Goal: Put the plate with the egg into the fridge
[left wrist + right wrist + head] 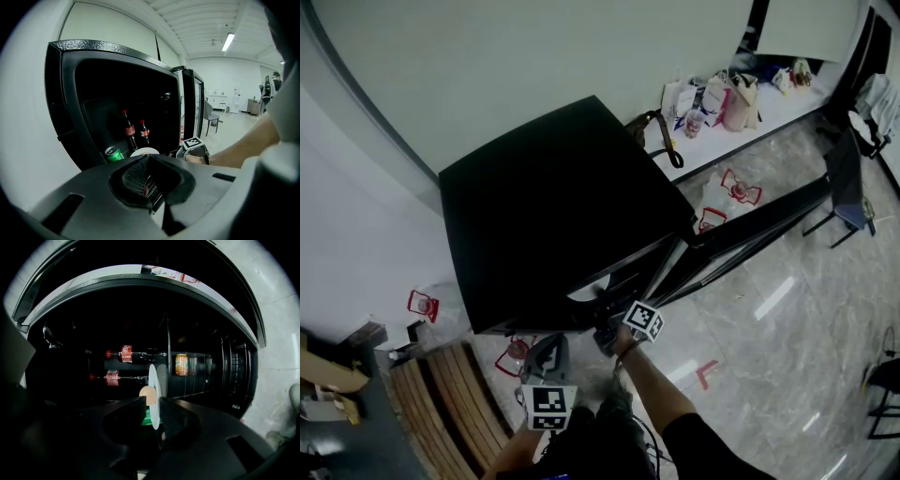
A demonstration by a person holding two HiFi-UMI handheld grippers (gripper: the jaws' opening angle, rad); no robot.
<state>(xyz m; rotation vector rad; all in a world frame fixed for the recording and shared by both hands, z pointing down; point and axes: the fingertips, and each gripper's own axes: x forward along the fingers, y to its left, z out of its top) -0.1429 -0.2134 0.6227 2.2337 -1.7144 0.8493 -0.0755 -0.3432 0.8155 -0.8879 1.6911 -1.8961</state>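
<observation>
The black fridge (pixel 553 206) stands with its door (pixel 750 234) swung open to the right. A white plate (pixel 153 380) carrying a tan egg (pixel 147 394) is inside the fridge, in front of the bottles. My right gripper (pixel 153 411) reaches into the fridge with the plate's rim between its jaws. A thin gap shows beside the rim, so the jaws stand slightly open. From the left gripper view the plate (pixel 144 151) lies level at the shelf's front, with the right gripper (pixel 180 152) at its edge. My left gripper (pixel 146 185) hangs back outside the fridge, shut and empty.
Two cola bottles (pixel 129 131) and a green can (pixel 112 153) stand on the shelf near the plate; an orange can (pixel 181 364) sits deeper in. Bags (pixel 712 98) line a white ledge behind the fridge. A chair (pixel 848 187) stands at right, a wooden bench (pixel 450 403) at lower left.
</observation>
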